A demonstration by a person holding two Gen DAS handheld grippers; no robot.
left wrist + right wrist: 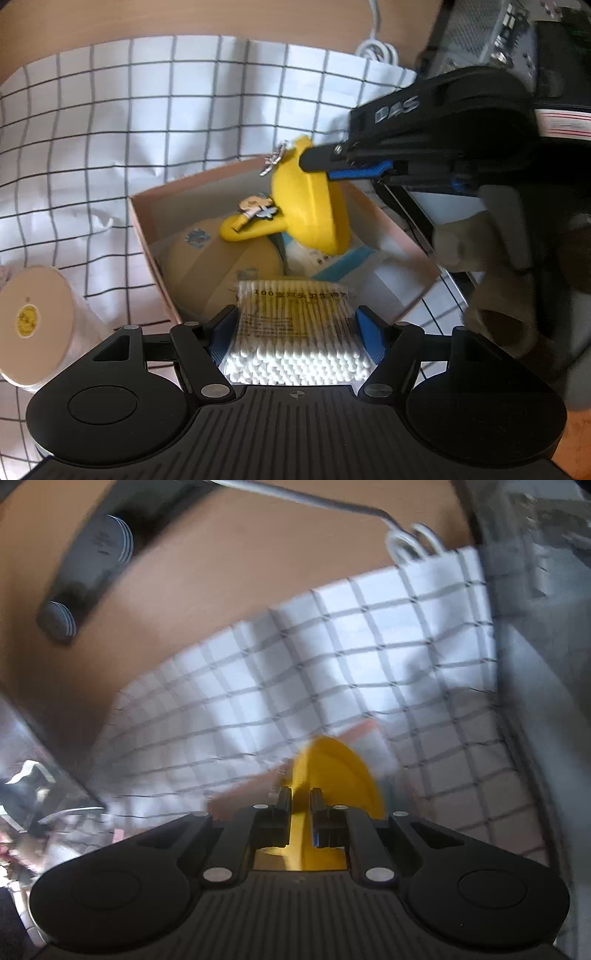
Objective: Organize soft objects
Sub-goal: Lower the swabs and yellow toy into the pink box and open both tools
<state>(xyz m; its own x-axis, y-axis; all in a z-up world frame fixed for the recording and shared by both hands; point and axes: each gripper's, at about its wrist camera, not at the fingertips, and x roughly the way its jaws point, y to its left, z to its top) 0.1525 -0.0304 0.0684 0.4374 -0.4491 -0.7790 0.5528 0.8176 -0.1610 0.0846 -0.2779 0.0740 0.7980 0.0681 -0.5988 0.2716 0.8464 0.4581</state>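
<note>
My right tongs (299, 805) are clamped on the thin edge of a bright yellow rubbery piece (314, 206), a rounded cup shape with a looped tab and small charms, hanging over the open cardboard box (144, 229). My left tongs (295, 325) stand wide around a clear pack of cotton swabs (295, 325) at the box's near edge; I cannot tell whether they press it.

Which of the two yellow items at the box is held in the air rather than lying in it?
The bright yellow funnel-shaped piece, pinched by the right gripper above the box. The duller yellow rounded item lies inside.
</note>
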